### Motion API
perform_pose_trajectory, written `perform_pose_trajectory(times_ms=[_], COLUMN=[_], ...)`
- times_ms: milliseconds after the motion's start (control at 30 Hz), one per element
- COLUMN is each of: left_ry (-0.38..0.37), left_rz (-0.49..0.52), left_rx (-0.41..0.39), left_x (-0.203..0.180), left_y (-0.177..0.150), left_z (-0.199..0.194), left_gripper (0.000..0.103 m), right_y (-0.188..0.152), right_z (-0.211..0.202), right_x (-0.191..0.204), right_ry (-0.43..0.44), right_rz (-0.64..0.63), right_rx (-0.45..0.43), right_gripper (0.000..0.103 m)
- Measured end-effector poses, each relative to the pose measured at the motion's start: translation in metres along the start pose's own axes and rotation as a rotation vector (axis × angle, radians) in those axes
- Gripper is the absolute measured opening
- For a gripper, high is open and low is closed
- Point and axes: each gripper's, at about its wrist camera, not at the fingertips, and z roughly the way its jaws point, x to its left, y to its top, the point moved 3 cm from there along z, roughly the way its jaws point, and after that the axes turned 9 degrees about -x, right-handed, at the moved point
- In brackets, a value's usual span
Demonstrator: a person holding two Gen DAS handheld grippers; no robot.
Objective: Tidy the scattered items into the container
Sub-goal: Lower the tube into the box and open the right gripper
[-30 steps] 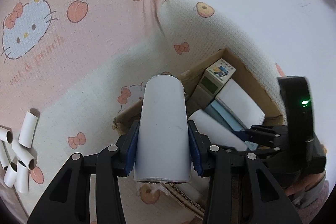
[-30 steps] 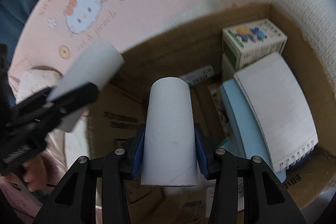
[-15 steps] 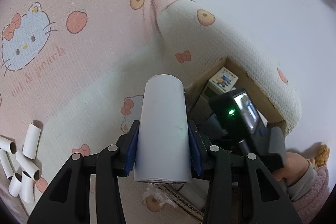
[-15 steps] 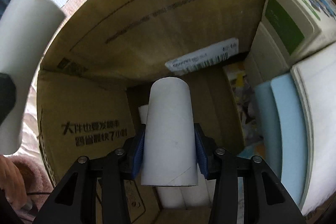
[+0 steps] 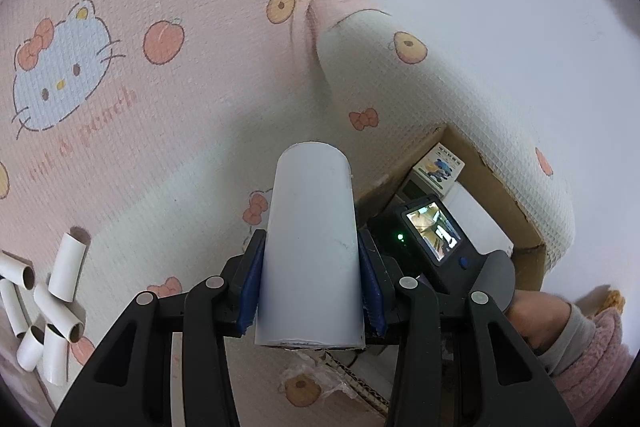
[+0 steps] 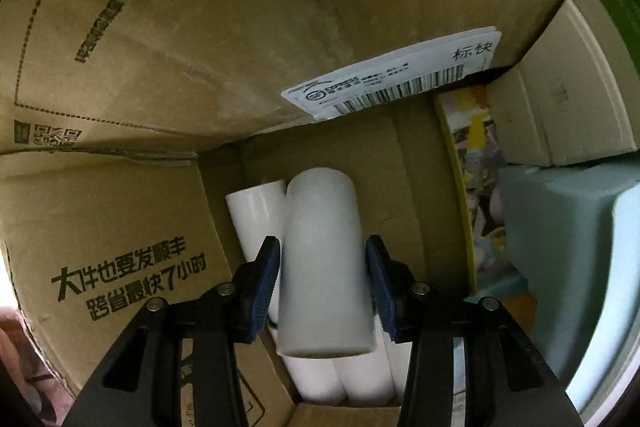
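A: What carries everything here?

B: A bed, under a pink and cream blanket (image 5: 132,115) printed with cartoon cats, peaches, bows and flowers. A fold of it rises at about one o'clock in the left wrist view.

A: And lying straight on it?

B: A cluster of white paper tubes (image 5: 48,303) at eight o'clock, tumbled against one another at mixed angles, some with their open brown ends showing. At three o'clock an open cardboard box (image 5: 508,211) sits on the blanket, the cream fold pressed along its far wall.

A: Anything else?

B: A crumpled scrap of clear plastic (image 5: 304,371) at six o'clock, just beside the box's near edge.
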Motion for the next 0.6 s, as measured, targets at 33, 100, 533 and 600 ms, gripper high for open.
perform_pose_trajectory(times_ms=[33,100,533,600], left_ry=[0.0,-0.002,-0.008,-0.008], left_rz=[0.004,0.009,0.003,0.006], left_rx=[0.0,0.001,0.019,0.022], left_x=[-0.001,-0.002,-0.001,-0.002], left_y=[0.0,-0.001,-0.007,-0.006], left_z=[0.0,0.0,-0.001,-0.002], left_gripper=[0.047,0.047,0.047,0.047], right_y=[-0.001,-0.003,0.002,0.003], right_z=[-0.001,-0.002,0.005,0.01], right_x=[-0.001,-0.003,-0.002,-0.001], right_ry=[-0.004,-0.006,-0.009,-0.037], right_rz=[-0.001,0.0,-0.111,-0.144], right_rx=[0.005,0.023,0.089,0.096], right_gripper=[0.041,0.041,0.039,0.039])
